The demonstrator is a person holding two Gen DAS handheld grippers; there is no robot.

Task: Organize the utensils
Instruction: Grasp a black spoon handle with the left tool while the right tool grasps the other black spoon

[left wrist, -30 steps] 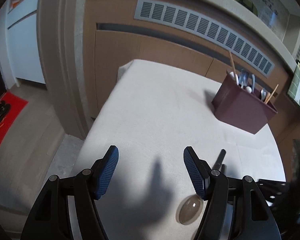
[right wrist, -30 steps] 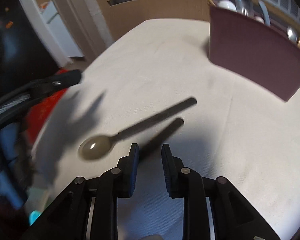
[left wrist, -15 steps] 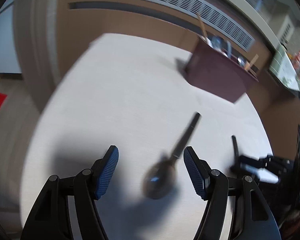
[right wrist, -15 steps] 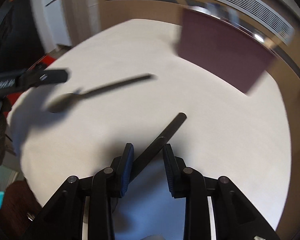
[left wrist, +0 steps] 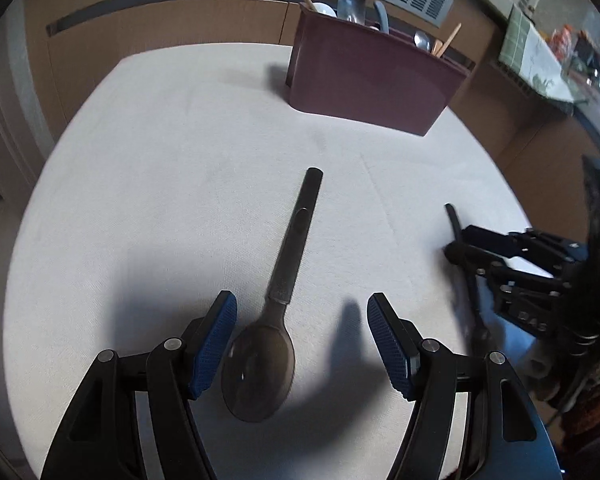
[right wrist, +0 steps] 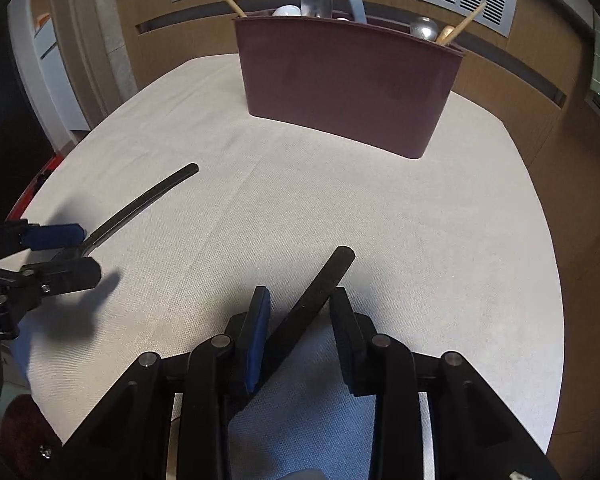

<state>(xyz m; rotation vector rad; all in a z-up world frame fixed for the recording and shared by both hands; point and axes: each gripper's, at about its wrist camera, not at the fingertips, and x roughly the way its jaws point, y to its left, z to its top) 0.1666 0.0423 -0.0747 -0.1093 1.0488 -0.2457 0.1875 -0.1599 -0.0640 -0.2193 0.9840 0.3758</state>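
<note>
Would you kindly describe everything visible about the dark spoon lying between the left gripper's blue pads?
The dark, glossy spoon lies flat on the white textured tablecloth. Its oval bowl faces up between the open left gripper pads without touching them. Its long straight handle points away toward the maroon utensil caddy, ending well short of it.

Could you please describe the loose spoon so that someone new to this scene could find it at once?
On the white table, in front of the maroon caddy, lies a dark spoon. Its bowl sits between the open left claw. Unlike the other black utensil, its oval bowl shows.
</note>
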